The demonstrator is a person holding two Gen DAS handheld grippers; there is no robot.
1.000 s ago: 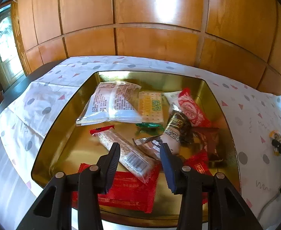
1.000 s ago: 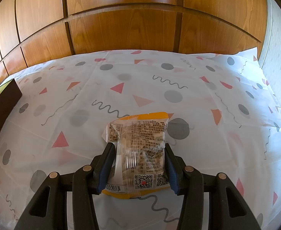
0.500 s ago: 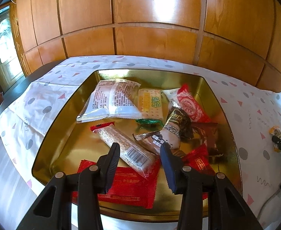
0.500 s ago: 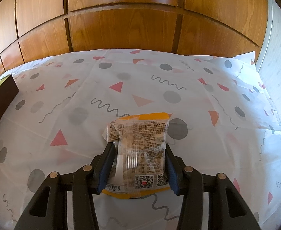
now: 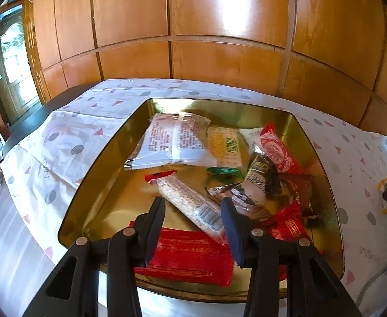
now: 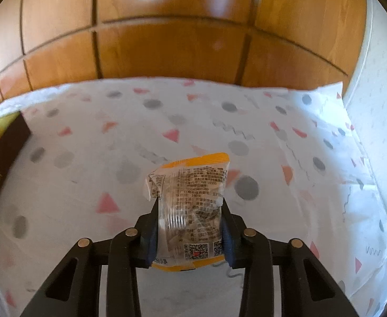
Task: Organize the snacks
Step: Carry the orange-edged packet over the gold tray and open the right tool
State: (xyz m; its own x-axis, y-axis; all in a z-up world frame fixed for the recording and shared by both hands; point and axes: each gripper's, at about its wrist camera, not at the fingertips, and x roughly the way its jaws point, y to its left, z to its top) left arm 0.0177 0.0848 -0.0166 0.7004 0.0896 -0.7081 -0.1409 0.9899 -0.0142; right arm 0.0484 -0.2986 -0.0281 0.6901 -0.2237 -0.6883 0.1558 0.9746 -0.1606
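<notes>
snacks [image 5: 190, 206] crowd tray [image 5: 93, 174] under left gripper [image 5: 193, 216]

Snack packet [image 6: 190, 211] (yellow-edged): QR codes, perhaps "GB".

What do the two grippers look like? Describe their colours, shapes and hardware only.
The left gripper and right gripper look alike: glossy black plastic frames with triangular cut-outs, round silver rivets at the pivots, and two curved fingers lined with dark blue pads. No cables, markings, sleeves or hands show.
</notes>
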